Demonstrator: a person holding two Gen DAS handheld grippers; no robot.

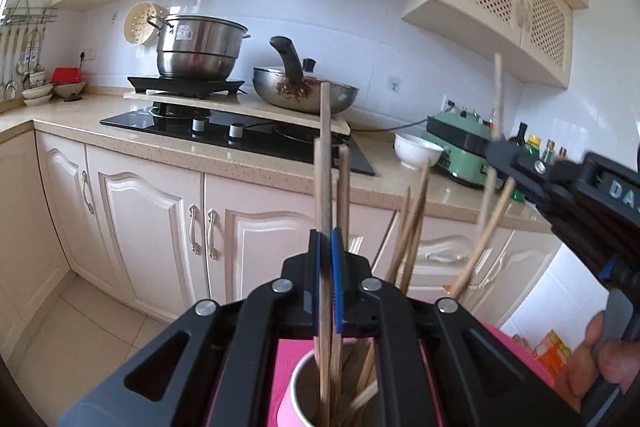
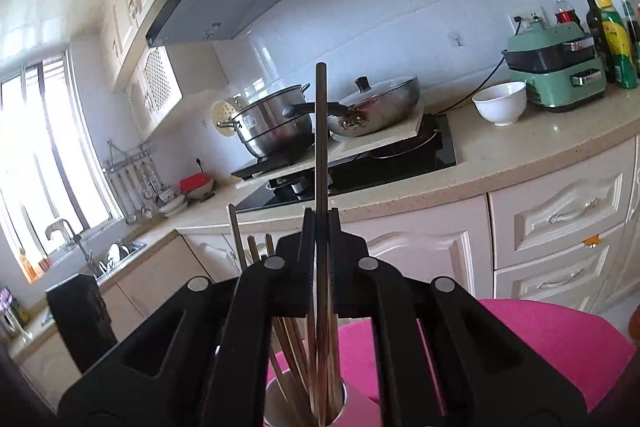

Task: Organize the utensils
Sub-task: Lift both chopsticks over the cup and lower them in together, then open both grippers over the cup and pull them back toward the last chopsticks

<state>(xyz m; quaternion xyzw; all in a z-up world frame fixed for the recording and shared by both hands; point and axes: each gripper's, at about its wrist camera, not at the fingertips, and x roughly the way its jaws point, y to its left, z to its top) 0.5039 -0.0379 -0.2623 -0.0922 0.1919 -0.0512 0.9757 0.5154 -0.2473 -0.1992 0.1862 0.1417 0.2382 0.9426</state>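
Observation:
My left gripper [image 1: 327, 235] is shut on a pale wooden chopstick [image 1: 325, 147] that stands upright. Its lower end reaches into a white-rimmed cup [image 1: 297, 389] holding several more chopsticks, on a pink surface [image 1: 286, 355]. At the right of the left wrist view, my right gripper [image 1: 494, 147] pinches another stick [image 1: 497, 87], with a hand [image 1: 600, 359] below it. In the right wrist view the right gripper [image 2: 320, 217] is shut on a dark chopstick [image 2: 321, 127], upright, its lower end inside a metal holder [image 2: 276, 407] with several chopsticks. The holder's base is hidden.
A counter [image 2: 520, 147] runs behind with a hob [image 1: 240, 135], steel pot [image 1: 198, 47], wok [image 1: 304, 91], white bowl [image 2: 500, 103], green cooker [image 2: 560, 67] and bottles [image 2: 616, 39]. Cabinets stand below, and a sink [image 2: 120, 251] under the window. More chopsticks [image 1: 412, 227] lean right of the left gripper.

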